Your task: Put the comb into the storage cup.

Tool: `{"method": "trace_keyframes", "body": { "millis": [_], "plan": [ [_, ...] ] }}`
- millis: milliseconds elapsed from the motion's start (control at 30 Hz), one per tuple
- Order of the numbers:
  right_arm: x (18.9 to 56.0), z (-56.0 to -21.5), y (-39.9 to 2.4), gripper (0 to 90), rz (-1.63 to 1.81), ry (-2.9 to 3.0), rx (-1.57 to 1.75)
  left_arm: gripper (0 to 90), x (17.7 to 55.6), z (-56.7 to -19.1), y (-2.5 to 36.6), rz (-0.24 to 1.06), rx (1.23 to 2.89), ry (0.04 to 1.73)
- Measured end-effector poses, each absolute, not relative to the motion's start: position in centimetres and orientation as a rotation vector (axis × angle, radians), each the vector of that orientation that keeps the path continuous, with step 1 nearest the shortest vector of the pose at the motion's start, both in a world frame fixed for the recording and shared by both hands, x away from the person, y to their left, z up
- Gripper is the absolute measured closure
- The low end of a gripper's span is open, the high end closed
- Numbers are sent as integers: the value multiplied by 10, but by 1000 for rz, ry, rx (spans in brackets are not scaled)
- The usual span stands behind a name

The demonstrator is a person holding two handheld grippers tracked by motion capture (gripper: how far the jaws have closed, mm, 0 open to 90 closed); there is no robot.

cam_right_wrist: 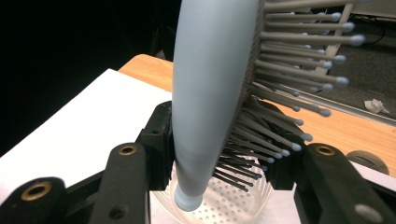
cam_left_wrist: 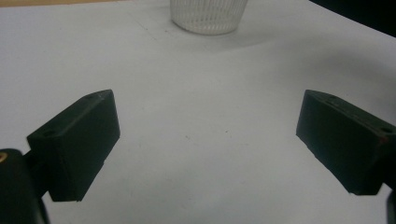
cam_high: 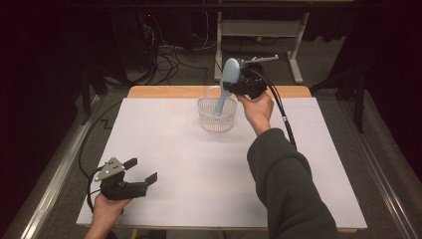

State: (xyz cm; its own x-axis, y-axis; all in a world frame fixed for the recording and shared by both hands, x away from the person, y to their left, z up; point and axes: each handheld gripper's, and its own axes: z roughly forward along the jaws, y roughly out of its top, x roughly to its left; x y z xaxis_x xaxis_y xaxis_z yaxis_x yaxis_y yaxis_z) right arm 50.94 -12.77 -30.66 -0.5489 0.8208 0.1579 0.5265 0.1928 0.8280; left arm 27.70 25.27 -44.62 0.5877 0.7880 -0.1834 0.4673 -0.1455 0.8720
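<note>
High view, right gripper [cam_high: 238,79]: we see it held above the far middle of the table, jaws pinched on a pale blue hairbrush [cam_high: 226,84].
High view, hairbrush: it hangs tilted, head up and handle down, the handle end inside the rim of a clear plastic basket [cam_high: 217,115].
High view, basket: it stands on the white sheet [cam_high: 199,164] near the far edge, just left of the person's right hand [cam_high: 258,109].
High view, left gripper [cam_high: 142,171]: we note it low at the near left corner of the sheet, held in the left hand [cam_high: 107,206], jaws spread with nothing between them, well apart from the basket.
Left gripper view, jaws: both black jaws stand wide apart over bare white sheet.
Left gripper view, basket [cam_left_wrist: 208,16]: its ribbed clear wall stands at the top, far ahead of the jaws.
Right gripper view, hairbrush [cam_right_wrist: 210,93]: we see the blue back to the left and the ball-tipped bristles to the right; the jaws press on it from both sides near the neck.
Right gripper view, handle end: it sits just above the perforated floor of the basket [cam_right_wrist: 229,205]; we cannot tell whether it touches.
</note>
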Motion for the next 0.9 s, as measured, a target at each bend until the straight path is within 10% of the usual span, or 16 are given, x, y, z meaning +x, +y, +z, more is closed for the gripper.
{"method": "trace_keyframes", "body": {
  "millis": [900],
  "plan": [
    [513,-334,-116,532,1265,2187,1289,55,278,-447,253,383,1789,1040]
  ]
}}
